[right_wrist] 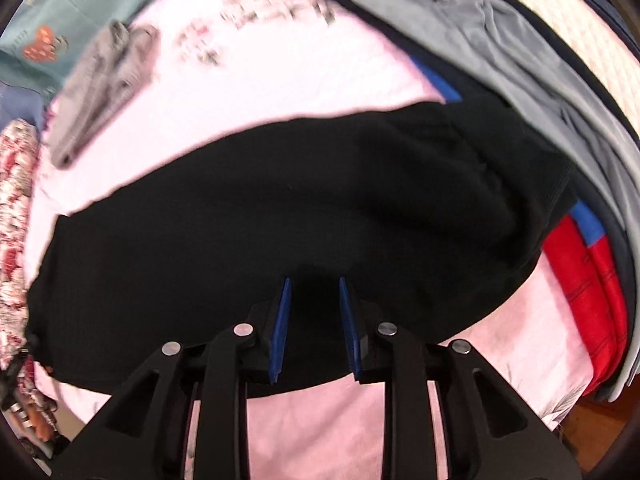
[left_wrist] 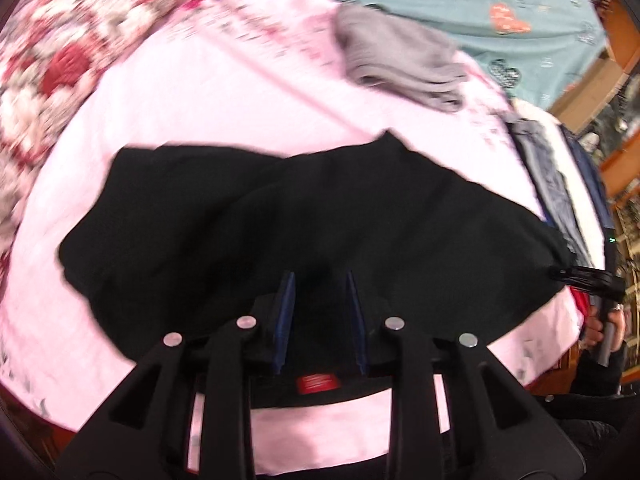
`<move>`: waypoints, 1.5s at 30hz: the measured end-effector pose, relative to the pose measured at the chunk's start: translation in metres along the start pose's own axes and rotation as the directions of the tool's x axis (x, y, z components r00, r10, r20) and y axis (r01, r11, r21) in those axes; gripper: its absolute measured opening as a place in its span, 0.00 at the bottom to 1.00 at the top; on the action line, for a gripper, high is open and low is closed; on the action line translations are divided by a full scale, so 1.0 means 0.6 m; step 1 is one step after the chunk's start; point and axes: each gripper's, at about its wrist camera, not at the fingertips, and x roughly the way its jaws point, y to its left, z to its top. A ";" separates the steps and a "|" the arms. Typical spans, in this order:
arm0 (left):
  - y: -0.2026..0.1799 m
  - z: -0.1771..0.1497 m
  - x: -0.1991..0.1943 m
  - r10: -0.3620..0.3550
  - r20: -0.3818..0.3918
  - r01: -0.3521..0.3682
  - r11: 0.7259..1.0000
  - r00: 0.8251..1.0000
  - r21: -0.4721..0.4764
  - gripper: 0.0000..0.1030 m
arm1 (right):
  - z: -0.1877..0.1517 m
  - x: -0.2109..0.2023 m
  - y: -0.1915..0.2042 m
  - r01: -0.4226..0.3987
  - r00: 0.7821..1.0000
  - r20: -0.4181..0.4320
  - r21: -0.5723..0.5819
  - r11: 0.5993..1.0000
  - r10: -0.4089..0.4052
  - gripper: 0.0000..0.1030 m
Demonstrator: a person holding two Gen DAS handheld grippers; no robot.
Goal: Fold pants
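- Pants (left_wrist: 280, 216), black, lie spread across the pink sheet (left_wrist: 224, 92) of the bed, stretched sideways in front of both my tongs.
- My left gripper (left_wrist: 320, 280) hangs over the near edge of the black cloth with its blue pads (left_wrist: 285, 312) set apart; I see dark fabric in the gap between them, but I cannot tell whether they pinch it or only stand open over it.
- A small red label (left_wrist: 317, 384) shows on the pants just under my left tongs, at the edge nearest me.
- My right gripper (right_wrist: 314, 284) sits the same way above the near hem of the pants (right_wrist: 280, 216), its blue pads (right_wrist: 280, 332) parted with black cloth seen between them; whether it has hold of anything I cannot say.
- From the left wrist view, my other tool (left_wrist: 588, 276) shows at the far right end of the pants, touching or just beside the cloth there.
- A folded grey garment (left_wrist: 400, 56) lies on the sheet beyond the pants, well apart from them.
- A teal cloth (left_wrist: 460, 4) with an orange heart print lies past the grey one.
- A red and white floral quilt (left_wrist: 60, 56) lies along the left side of the bed.
- At the right end of the pants, a heap of clothes (right_wrist: 520, 64) in grey, navy, blue and red lies just beside the black fabric, and seems to touch it.
- Both views are blurred.
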 end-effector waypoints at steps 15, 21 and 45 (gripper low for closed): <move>-0.060 -0.059 0.085 -0.078 -0.072 0.083 0.994 0.994 0.068 0.28 | -0.008 -0.052 0.254 -0.142 0.987 0.008 -0.431 0.891 0.161 0.39; -0.076 -0.068 0.084 -0.027 -0.048 0.032 0.994 0.998 0.104 0.29 | 0.058 0.001 0.513 -0.275 0.954 -0.086 -0.636 0.721 0.288 0.39; -0.033 -0.064 0.081 -0.153 -0.057 0.157 0.985 0.987 0.069 0.29 | 0.071 0.147 0.664 -0.260 0.963 -0.241 -0.738 0.623 0.116 0.09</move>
